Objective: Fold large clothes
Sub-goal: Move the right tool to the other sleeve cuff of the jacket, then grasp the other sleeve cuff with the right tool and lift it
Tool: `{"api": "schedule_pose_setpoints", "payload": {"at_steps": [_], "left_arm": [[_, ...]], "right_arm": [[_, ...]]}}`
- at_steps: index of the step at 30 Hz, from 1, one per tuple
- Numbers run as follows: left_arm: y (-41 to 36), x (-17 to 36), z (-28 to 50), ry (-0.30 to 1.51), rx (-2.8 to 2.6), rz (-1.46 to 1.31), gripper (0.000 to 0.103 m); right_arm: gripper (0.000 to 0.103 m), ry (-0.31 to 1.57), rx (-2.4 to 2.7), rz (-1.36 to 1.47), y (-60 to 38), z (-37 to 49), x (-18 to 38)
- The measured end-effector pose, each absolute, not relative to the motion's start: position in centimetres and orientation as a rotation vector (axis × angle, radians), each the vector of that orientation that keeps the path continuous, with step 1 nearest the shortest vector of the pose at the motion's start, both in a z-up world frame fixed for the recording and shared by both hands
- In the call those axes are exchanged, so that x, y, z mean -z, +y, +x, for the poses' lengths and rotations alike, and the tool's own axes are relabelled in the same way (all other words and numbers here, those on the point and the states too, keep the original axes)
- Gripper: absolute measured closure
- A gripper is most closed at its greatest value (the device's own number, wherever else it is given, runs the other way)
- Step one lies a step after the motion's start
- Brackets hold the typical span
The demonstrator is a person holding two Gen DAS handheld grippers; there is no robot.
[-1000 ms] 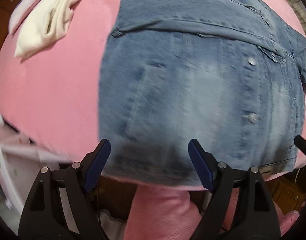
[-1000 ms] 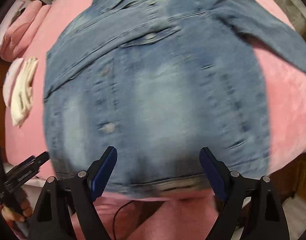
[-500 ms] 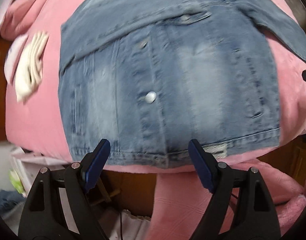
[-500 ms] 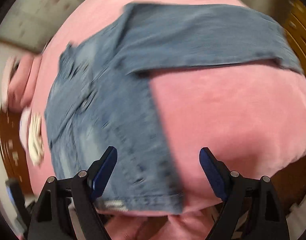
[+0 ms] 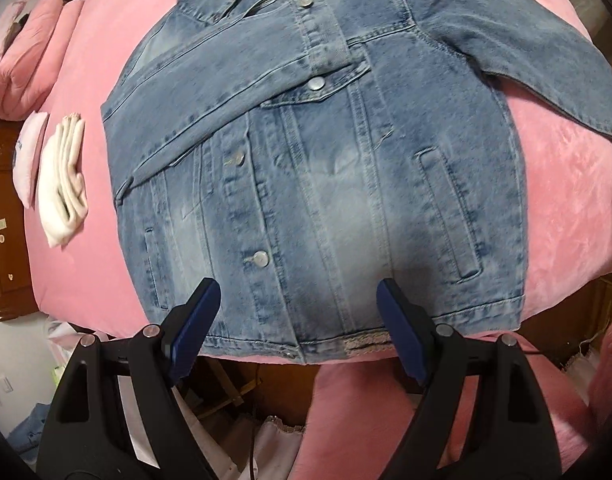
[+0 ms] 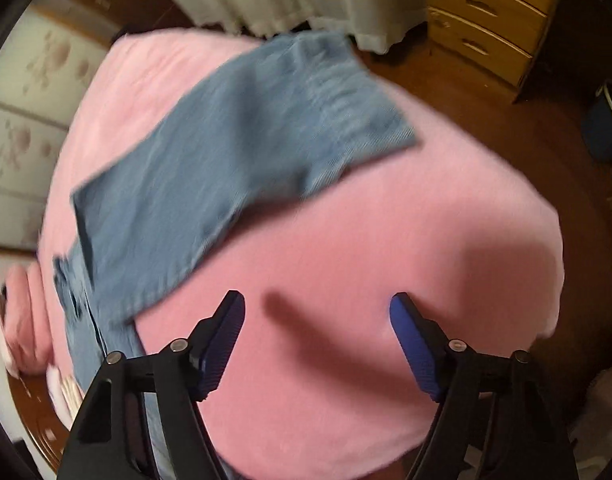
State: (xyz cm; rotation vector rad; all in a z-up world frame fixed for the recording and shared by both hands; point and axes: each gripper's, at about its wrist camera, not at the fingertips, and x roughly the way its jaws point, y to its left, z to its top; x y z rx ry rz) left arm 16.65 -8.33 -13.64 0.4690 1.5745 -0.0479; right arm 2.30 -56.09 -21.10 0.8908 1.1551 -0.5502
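Two grippers hang over a bed spread with a pink blanket, each pointing steeply down at it. In the left wrist view, the denim jacket lies flat, front side up, filling the middle of the blanket, collar toward 12 o'clock and hem toward 6 o'clock. One sleeve is folded across the chest from about 9 o'clock toward the centre, its cuff resting just above a chest pocket flap. The other sleeve stretches out toward 2 o'clock, flat on the blanket. The left gripper hovers over the hem at 6 o'clock with its jaws spread wide; nothing is between the blue pads, which stand clear of the cloth. A folded white garment lies on the blanket at 9 o'clock, well apart from the jacket, with a small pale pink item just beside it. Pink pillows sit at 10 o'clock.

In the right wrist view, which is blurred, the outstretched sleeve runs from 8 o'clock up toward 1 o'clock, its cuff near the far edge of the bed. The right gripper is over bare blanket at 6 o'clock, near the sleeve but not touching it; its jaws are closing, with nothing between them. A wooden dresser stands at 1 o'clock and a blue bin at 3 o'clock on the floor.
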Motion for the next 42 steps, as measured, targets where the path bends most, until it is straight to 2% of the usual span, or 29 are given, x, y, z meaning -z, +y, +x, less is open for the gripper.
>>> {"api": "schedule_pose_setpoints", "payload": {"at_steps": [4,6,9,10,11,16,21,29,42], "left_arm": [[-9.4,14.3,16.9,1.6,0.063,0.497,0.024],[-9.9,14.7,16.8,1.614,0.077,0.53,0.024],[-10.2,15.1,16.8,1.618,0.095,0.572,0.024],[-10.3,15.2,17.0,1.62,0.098,0.582,0.024],[-10.3,15.3,17.1,1.622,0.099,0.585,0.024],[-9.6,15.6,18.9,1.632,0.078,0.534,0.024],[-8.4,16.7,20.3,1.662,0.035,0.457,0.024],[-6.2,16.5,20.8,1.657,-0.021,0.331,0.024],[-0.1,14.8,21.2,1.557,-0.074,0.118,0.024]], "right_arm": [[0.027,1.033,0.572,0.941,-60.5,2.5,21.3],[0.033,0.976,0.6,0.975,-62.4,2.5,21.4],[0.049,0.926,0.68,1.057,-65.5,2.4,22.0],[0.06,0.912,0.704,1.1,-66.6,2.4,22.5],[0.066,0.905,0.717,1.125,-67.6,2.4,22.8],[0.081,0.916,0.747,1.183,-70.6,2.1,23.7],[0.097,0.838,0.729,1.269,-69.9,0.2,24.0],[0.1,0.77,0.588,1.225,-66.7,2.2,21.2],[0.1,0.764,0.288,1.117,-58.0,14.3,15.1]]}}
